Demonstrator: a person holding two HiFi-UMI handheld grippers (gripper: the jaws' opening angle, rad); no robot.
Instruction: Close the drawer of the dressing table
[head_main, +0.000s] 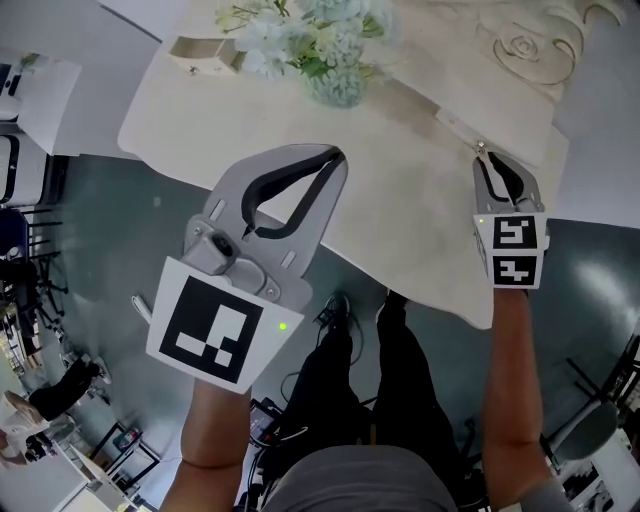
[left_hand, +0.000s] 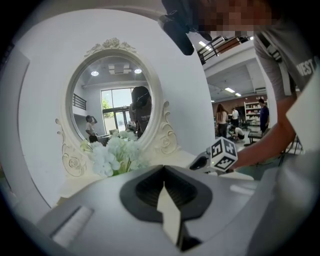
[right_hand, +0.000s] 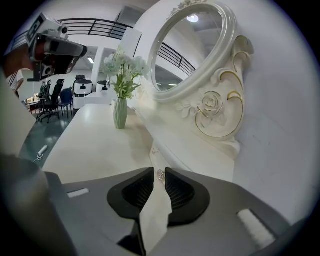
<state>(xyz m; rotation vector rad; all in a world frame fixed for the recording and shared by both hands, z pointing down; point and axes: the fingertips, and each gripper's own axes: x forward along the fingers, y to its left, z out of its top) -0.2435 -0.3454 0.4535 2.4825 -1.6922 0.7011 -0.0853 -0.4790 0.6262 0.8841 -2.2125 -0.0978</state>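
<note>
The drawer (right_hand: 155, 157) sits in the low riser (right_hand: 190, 150) at the foot of the oval mirror (right_hand: 192, 45), toward the right of the table (head_main: 400, 230). Its small crystal knob (right_hand: 160, 174) points out at us. Our right tool (head_main: 487, 160) has its jaws drawn nearly together, pinching that knob at their very tips. We cannot tell how far the drawer stands out. Our left tool (head_main: 335, 156) hangs over the table's front edge, its jaws meeting tip to tip with nothing between them. Further left along the table, a pale green vase (right_hand: 120, 113) of white flowers (right_hand: 123, 67) stands near the mirror.
</note>
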